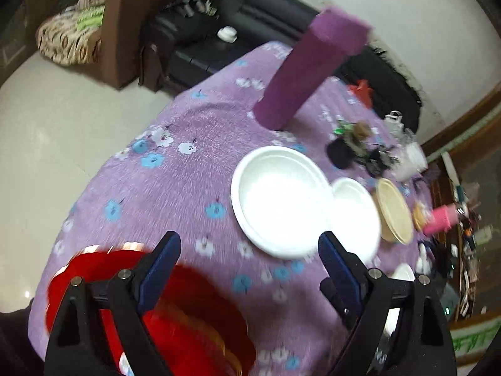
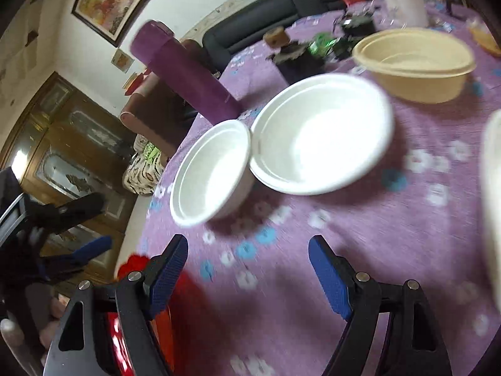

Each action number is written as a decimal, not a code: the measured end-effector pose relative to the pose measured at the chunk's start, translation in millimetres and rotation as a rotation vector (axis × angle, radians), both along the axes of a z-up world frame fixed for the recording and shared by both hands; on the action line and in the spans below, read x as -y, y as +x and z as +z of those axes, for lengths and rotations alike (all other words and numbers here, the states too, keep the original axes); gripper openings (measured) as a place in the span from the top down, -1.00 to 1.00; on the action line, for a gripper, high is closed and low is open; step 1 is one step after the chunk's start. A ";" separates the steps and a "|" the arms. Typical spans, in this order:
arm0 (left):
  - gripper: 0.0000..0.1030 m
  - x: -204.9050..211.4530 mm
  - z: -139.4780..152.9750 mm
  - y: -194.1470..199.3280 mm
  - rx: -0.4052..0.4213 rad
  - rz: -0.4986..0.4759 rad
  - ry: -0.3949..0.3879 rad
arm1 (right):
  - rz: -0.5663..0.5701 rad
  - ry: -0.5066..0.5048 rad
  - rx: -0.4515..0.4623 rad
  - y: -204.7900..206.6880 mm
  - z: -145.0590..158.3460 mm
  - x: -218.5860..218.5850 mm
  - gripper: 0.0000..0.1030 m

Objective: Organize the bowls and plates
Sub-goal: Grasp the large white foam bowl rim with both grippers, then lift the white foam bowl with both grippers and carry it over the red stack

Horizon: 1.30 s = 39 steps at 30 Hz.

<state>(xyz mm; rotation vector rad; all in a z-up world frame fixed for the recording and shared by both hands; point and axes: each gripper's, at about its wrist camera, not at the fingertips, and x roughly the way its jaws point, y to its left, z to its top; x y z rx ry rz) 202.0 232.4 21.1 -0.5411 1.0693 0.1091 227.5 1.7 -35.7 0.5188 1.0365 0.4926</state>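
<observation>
A large white bowl (image 1: 281, 200) sits mid-table beside a smaller white bowl (image 1: 355, 210), and a tan bowl (image 1: 394, 216) lies past them. In the right wrist view the order from left is a small white bowl (image 2: 209, 172), a larger white bowl (image 2: 319, 131) and the tan bowl (image 2: 413, 65). A red plate (image 1: 175, 310) lies under my left gripper (image 1: 249, 250), which is open and empty. My right gripper (image 2: 249, 250) is open and empty, above the cloth just short of the white bowls. Another white rim (image 2: 491, 206) shows at the right edge.
A tall purple cylinder (image 1: 310, 65) stands on the purple flowered tablecloth (image 1: 175, 188) behind the bowls. Small clutter, a black pot plant (image 1: 347, 147), a white jar (image 2: 400, 0) and a pink object (image 1: 441, 219) crowd the far side. A black sofa (image 1: 250, 9) lies beyond the table.
</observation>
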 end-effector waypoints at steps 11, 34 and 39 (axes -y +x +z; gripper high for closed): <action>-0.73 4.1 -63.9 78.9 -0.163 -0.019 0.036 | 0.002 0.011 0.003 34.6 -23.1 -27.0 -0.51; 0.42 17.9 3.3 -23.4 -0.092 -0.089 0.083 | 0.157 0.055 0.116 -13.6 38.1 -34.2 0.64; 0.42 5.5 11.8 -81.7 -0.061 -0.050 0.068 | 0.247 0.051 0.123 -53.0 51.5 -45.1 0.64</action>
